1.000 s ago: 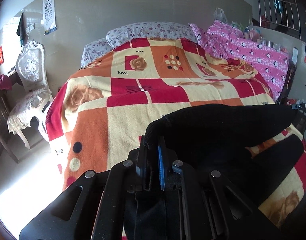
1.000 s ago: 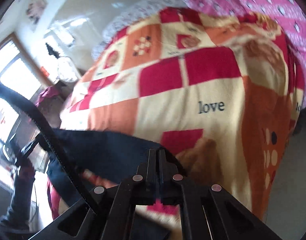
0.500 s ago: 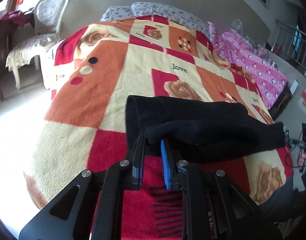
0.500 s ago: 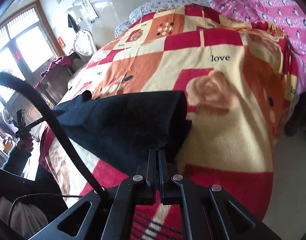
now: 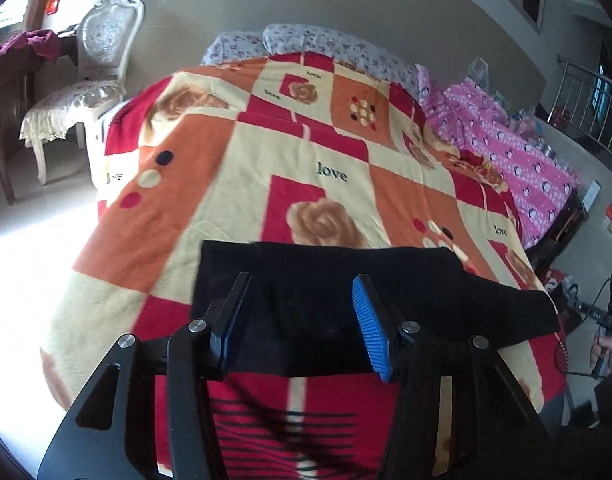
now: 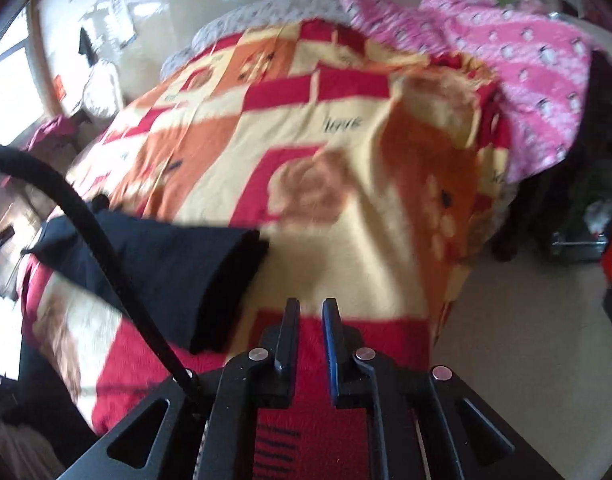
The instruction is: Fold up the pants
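the left gripper [image 5: 301,312] hangs just over the near edge of the bed, jaws opening wide, the folded black pants [image 5: 346,296] lying flat on the blanket [image 5: 241,152] beneath and between its fingers, not pinched. the right gripper [image 6: 310,324] has its jaws parting to a narrow gap with nothing in it; the pants [image 6: 177,276] lie to its left, apart. farther back, floral pillows [image 5: 334,46] and a pink quilt [image 5: 518,160].

pants [image 6: 173,268]: black, folded, left of frame, on blanket [image 6: 346,208]
right gripper [image 6: 309,308]: bottom centre, jaws opening, nothing between
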Demonstrator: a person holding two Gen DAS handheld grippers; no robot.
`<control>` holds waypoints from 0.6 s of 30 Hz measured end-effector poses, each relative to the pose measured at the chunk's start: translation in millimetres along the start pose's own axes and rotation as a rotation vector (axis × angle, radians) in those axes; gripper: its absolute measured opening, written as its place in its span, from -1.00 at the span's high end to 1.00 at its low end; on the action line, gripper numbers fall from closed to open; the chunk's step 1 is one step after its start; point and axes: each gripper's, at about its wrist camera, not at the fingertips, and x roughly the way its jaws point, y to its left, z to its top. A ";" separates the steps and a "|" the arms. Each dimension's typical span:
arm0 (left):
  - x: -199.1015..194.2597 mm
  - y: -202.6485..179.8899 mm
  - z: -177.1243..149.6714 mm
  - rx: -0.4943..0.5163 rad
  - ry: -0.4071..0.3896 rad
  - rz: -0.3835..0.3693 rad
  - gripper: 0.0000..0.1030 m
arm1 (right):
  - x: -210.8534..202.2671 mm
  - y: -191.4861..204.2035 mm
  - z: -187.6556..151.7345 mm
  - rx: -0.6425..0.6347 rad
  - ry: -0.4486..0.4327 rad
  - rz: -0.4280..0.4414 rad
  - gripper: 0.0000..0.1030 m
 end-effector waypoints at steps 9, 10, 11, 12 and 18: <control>108.8 11.4 14.9 0.008 0.249 0.168 0.64 | -10.5 46.0 32.6 -0.006 -0.149 0.098 0.55; 116.3 18.0 23.7 0.001 0.256 0.170 0.70 | -8.1 47.6 33.0 0.001 -0.146 0.107 0.54; 124.2 23.6 32.3 -0.006 0.266 0.159 0.71 | -5.5 48.2 34.1 0.009 -0.144 0.117 0.54; 132.3 27.7 41.8 -0.010 0.280 0.144 0.72 | -2.4 47.5 35.2 0.021 -0.142 0.127 0.54; 81.1 25.8 60.9 -0.023 0.150 0.096 0.71 | -4.8 53.8 26.5 0.072 -0.170 0.164 0.54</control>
